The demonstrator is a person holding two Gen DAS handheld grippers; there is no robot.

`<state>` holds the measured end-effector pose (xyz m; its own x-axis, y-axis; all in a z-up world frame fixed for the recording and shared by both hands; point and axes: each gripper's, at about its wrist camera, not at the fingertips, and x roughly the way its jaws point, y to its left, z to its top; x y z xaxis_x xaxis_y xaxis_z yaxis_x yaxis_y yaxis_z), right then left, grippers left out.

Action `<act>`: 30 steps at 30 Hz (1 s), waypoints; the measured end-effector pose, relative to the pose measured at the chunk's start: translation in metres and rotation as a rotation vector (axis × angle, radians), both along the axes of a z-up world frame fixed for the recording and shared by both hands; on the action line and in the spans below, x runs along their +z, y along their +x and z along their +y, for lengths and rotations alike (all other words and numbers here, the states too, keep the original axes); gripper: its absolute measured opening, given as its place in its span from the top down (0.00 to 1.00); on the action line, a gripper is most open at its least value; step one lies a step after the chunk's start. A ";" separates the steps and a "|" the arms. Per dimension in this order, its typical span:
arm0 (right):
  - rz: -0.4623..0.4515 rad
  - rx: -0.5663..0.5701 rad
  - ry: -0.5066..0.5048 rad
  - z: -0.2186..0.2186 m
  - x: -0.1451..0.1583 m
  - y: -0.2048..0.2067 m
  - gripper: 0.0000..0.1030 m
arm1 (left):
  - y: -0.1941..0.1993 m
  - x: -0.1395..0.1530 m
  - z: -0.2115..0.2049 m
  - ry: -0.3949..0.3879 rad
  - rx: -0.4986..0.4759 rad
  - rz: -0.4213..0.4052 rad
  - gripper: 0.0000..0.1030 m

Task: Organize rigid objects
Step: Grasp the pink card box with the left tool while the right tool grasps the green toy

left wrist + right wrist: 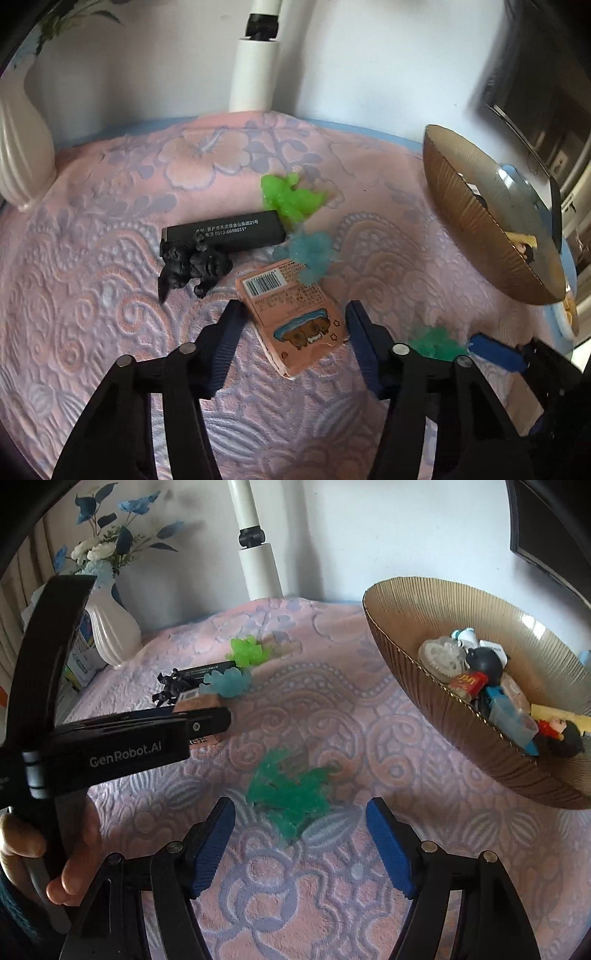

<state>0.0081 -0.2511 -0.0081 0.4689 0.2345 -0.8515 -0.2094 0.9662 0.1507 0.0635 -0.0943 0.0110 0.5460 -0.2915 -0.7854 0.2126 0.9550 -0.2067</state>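
Observation:
My left gripper point(293, 314) is open, its jaws on either side of a small pink box point(291, 314) with a barcode lying on the cloth. Beyond it lie a black figurine point(194, 267), a black bar with white print point(225, 232), a light blue toy point(310, 254) and a bright green toy point(290, 195). My right gripper point(301, 819) is open just in front of a dark green toy point(288, 790). A ribbed brown bowl point(406, 646) at the right holds several small toys. The left gripper's body point(122, 746) shows in the right wrist view, over the pink box.
A pink and lilac embossed cloth point(110, 314) covers the table. A white vase point(110, 627) with blue flowers stands at the back left. A white pole point(255, 66) rises behind the table. The bowl also shows in the left wrist view point(469, 229).

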 end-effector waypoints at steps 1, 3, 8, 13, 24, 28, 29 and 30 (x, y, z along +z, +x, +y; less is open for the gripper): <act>-0.005 0.005 -0.002 0.002 0.001 0.000 0.29 | -0.002 0.001 0.001 -0.007 -0.006 0.002 0.54; -0.006 0.011 -0.003 0.007 0.001 0.001 0.37 | -0.012 0.002 0.006 -0.024 -0.015 0.001 0.59; -0.019 0.030 -0.073 0.019 -0.003 -0.001 0.55 | -0.039 0.005 0.024 0.006 -0.026 -0.028 0.60; -0.066 0.064 0.025 0.006 0.016 -0.020 0.55 | -0.076 0.009 0.056 -0.003 -0.026 -0.029 0.60; 0.027 0.162 0.023 0.007 0.000 -0.041 0.45 | -0.096 -0.002 0.051 0.049 -0.054 -0.043 0.34; 0.045 0.119 0.068 0.004 0.000 -0.041 0.45 | -0.089 -0.003 0.049 0.057 -0.036 -0.042 0.34; 0.046 0.104 0.065 0.004 0.001 -0.041 0.45 | -0.089 -0.002 0.049 0.048 -0.037 -0.042 0.39; 0.047 0.085 0.065 0.005 0.002 -0.040 0.45 | -0.087 -0.001 0.048 0.040 -0.037 -0.040 0.49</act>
<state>-0.0316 -0.2466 -0.0066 0.4046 0.3269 -0.8541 -0.2810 0.9332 0.2241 -0.0235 -0.0458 0.0101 0.5669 -0.2809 -0.7744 0.2549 0.9537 -0.1594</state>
